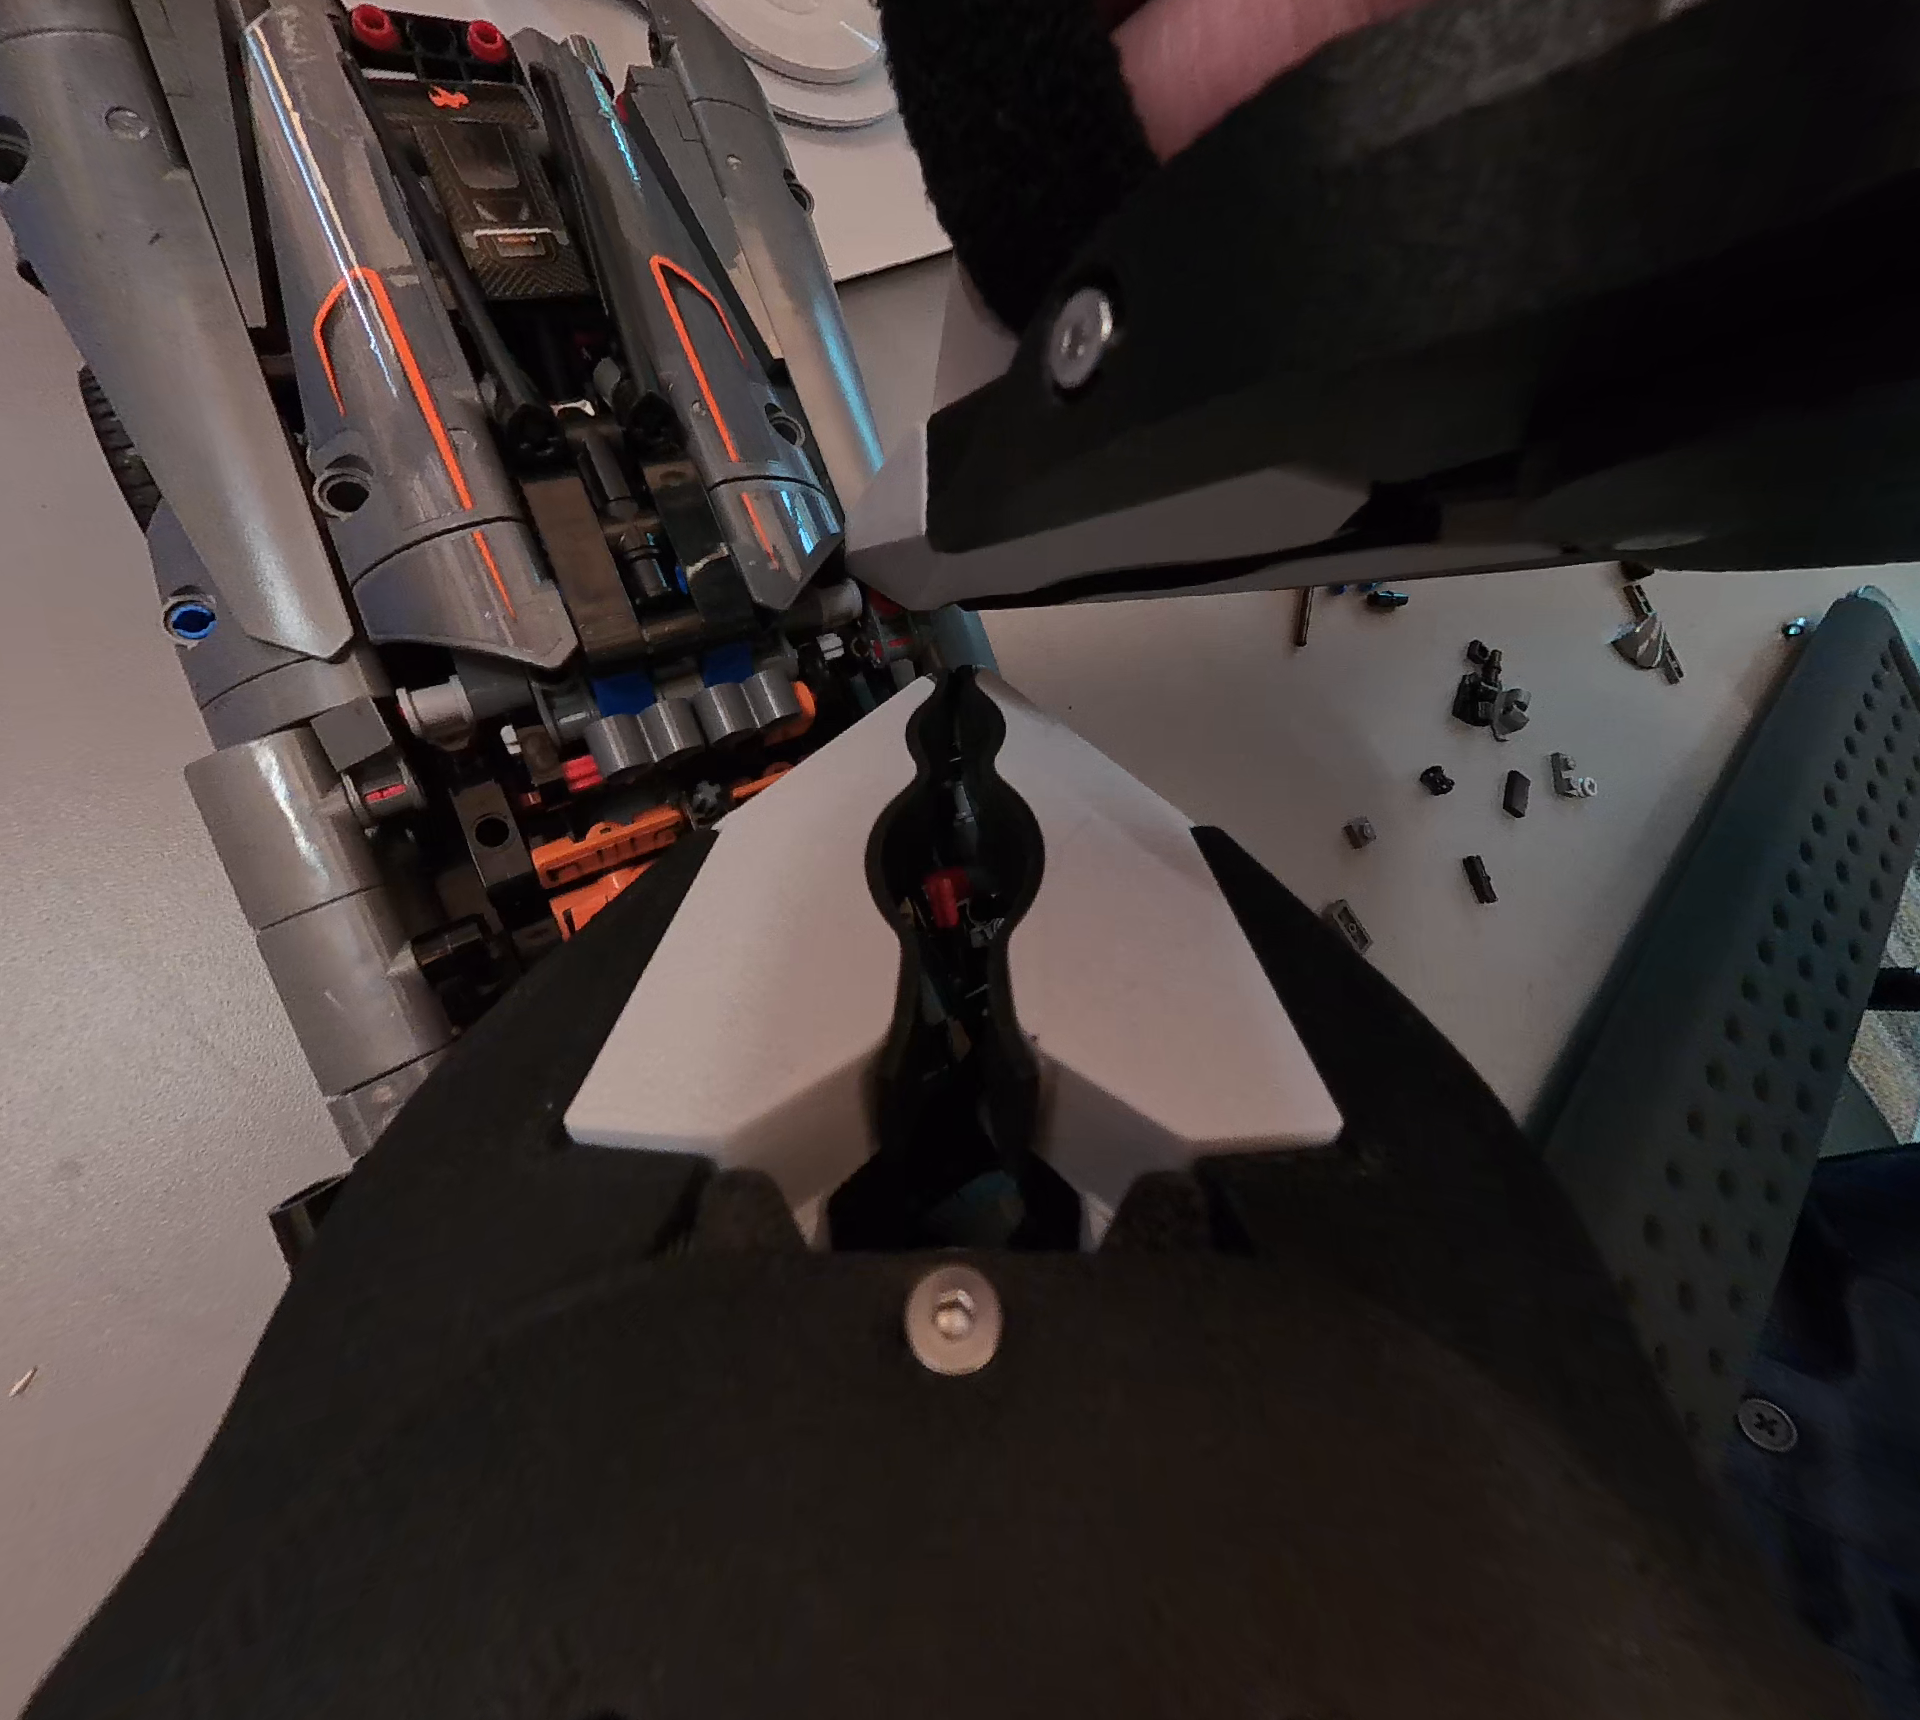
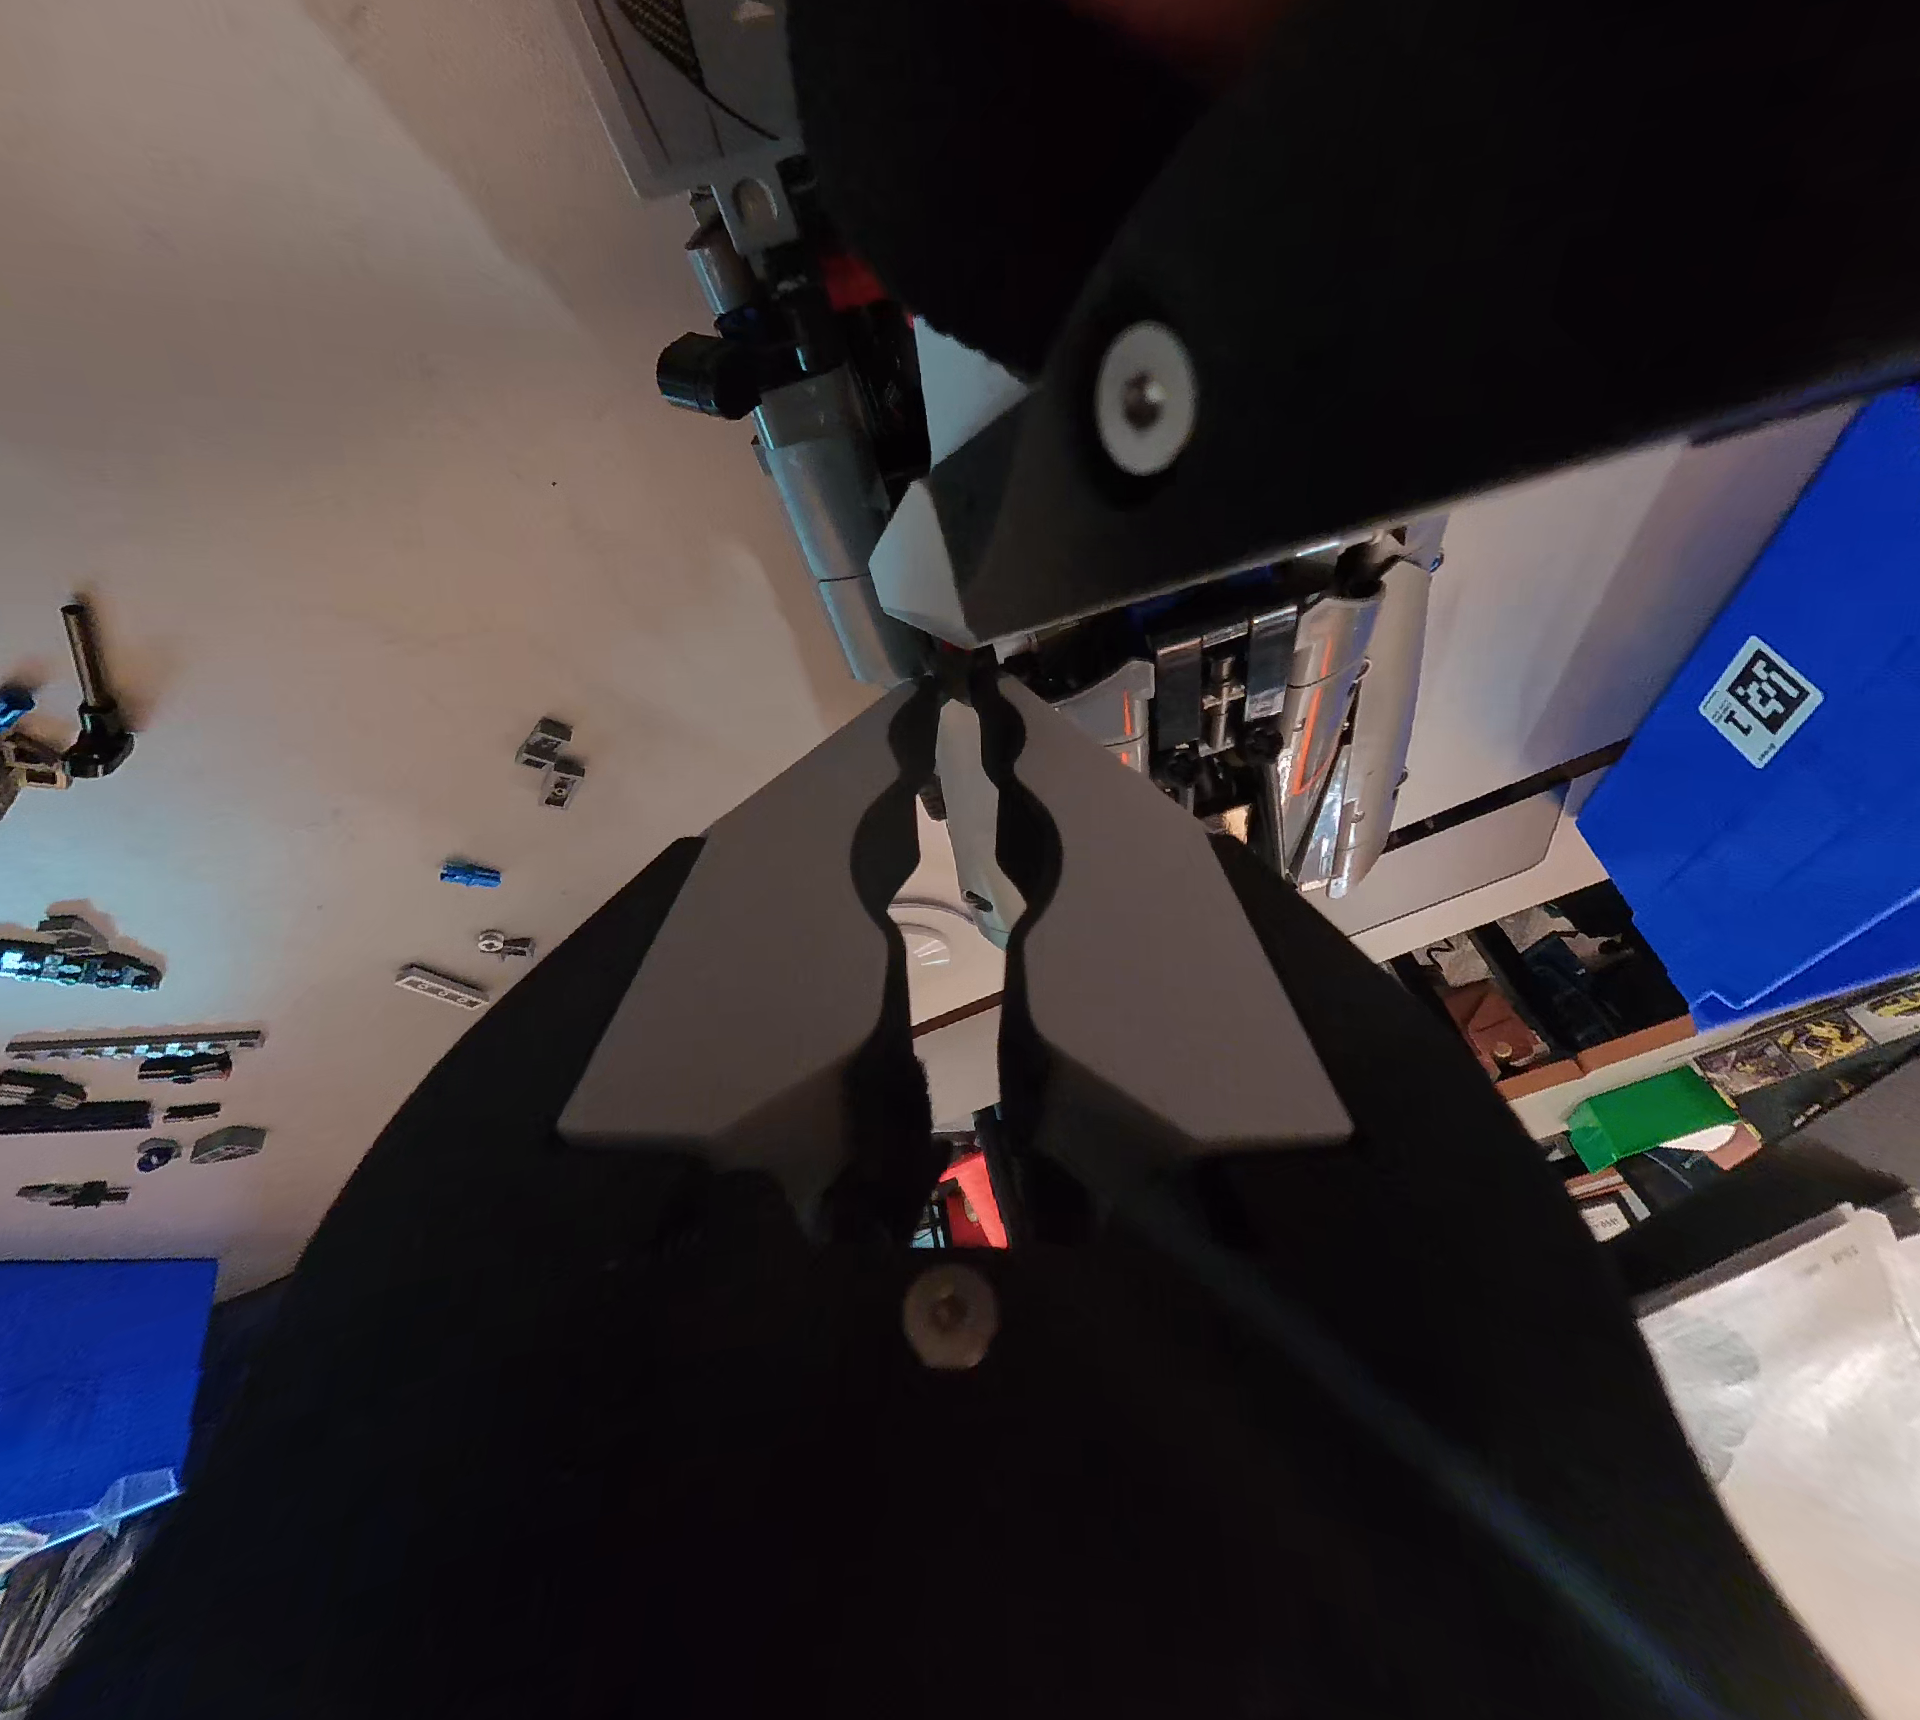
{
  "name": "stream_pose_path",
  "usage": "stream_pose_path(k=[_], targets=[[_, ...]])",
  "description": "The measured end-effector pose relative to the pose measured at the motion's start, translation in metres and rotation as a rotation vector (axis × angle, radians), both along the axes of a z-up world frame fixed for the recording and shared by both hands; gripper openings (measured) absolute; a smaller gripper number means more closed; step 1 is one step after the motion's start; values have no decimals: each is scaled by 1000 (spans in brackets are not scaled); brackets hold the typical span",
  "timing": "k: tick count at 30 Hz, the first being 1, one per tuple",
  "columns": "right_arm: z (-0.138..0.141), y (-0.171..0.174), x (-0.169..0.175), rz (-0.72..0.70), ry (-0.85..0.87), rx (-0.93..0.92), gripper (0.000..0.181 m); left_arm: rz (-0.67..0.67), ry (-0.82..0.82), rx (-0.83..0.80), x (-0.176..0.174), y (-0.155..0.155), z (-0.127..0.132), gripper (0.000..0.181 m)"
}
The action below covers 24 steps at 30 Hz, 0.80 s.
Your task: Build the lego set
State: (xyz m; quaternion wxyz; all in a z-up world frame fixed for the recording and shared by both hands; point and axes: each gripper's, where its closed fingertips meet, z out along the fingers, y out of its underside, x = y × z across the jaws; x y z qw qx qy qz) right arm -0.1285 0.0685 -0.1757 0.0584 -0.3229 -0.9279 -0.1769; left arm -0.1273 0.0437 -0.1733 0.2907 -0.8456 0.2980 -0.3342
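The grey Lego car model (image 1: pixel 416 423) with orange stripes lies on the white table (image 1: pixel 1195 714); it also shows in the right wrist view (image 2: pixel 831 475). My left gripper (image 1: pixel 951 681) has its tips together at the model's near corner, pinched on a small black piece (image 1: pixel 961 688). My right gripper (image 1: pixel 883 564) comes in from the upper right, almost touching the left one's tips. In its own view the right gripper (image 2: pixel 951 683) is nearly closed on a small dark part at the model's edge. The left gripper (image 2: pixel 914 574) shows above it. The model's near end is hidden behind both.
Several small loose pieces (image 1: pixel 1496 704) lie on the table to the right, and more (image 2: pixel 104 1099) show in the right wrist view. A dark perforated panel (image 1: pixel 1766 995) stands at the right. A blue bin (image 2: pixel 1766 787) and a green box (image 2: pixel 1642 1130) sit beyond. Both grippers' tips are close together, under 4 cm apart.
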Motion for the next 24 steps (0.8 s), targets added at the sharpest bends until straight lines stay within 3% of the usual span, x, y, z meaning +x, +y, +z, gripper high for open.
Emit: stream_pose_path(k=[24], targets=[[1,0,0,-19,18,-3,8,-1,-4,-4,0,0,0,0]])
